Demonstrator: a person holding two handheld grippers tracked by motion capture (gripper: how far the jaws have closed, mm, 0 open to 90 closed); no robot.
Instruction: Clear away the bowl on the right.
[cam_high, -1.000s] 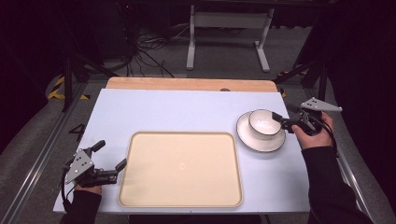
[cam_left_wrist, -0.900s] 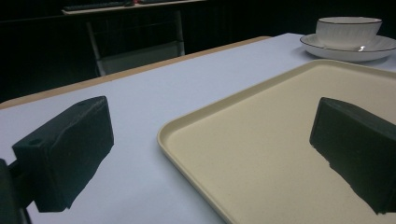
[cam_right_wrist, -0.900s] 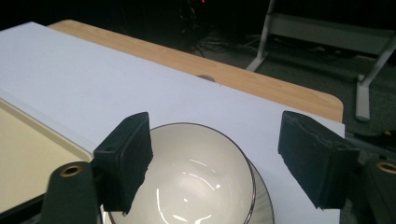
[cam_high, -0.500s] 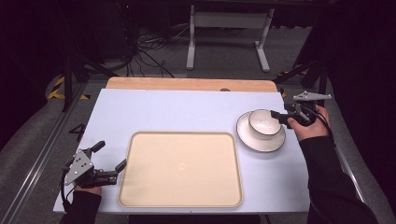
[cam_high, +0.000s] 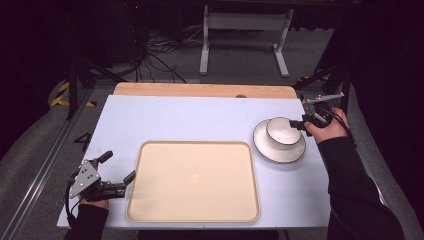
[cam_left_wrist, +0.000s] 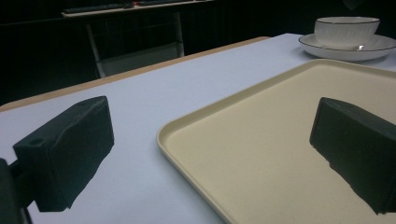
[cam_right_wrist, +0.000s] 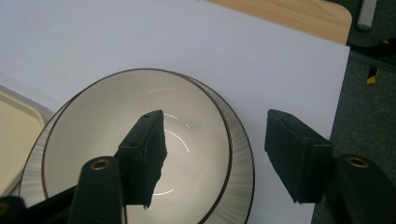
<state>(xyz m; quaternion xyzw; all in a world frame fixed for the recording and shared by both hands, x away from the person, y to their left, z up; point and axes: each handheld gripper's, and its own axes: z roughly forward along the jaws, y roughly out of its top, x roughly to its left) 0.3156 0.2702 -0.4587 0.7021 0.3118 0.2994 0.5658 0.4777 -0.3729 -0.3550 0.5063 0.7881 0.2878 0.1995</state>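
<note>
The right gripper (cam_right_wrist: 212, 156) straddles the near rim of the bowl (cam_high: 283, 132), one jaw inside, one outside; its jaws have just been closing but the pads do not yet press. The bowl sits on a plate (cam_high: 265, 149) near the table's (cam_high: 190, 120) right edge. The left gripper (cam_high: 117, 172) waits with jaws apart, empty, at the tray's (cam_high: 195, 180) left rim near the front left corner. Judging by this, the grasp is only beginning; lifting and placing remain. The bowl's base is hidden inside the plate
</note>
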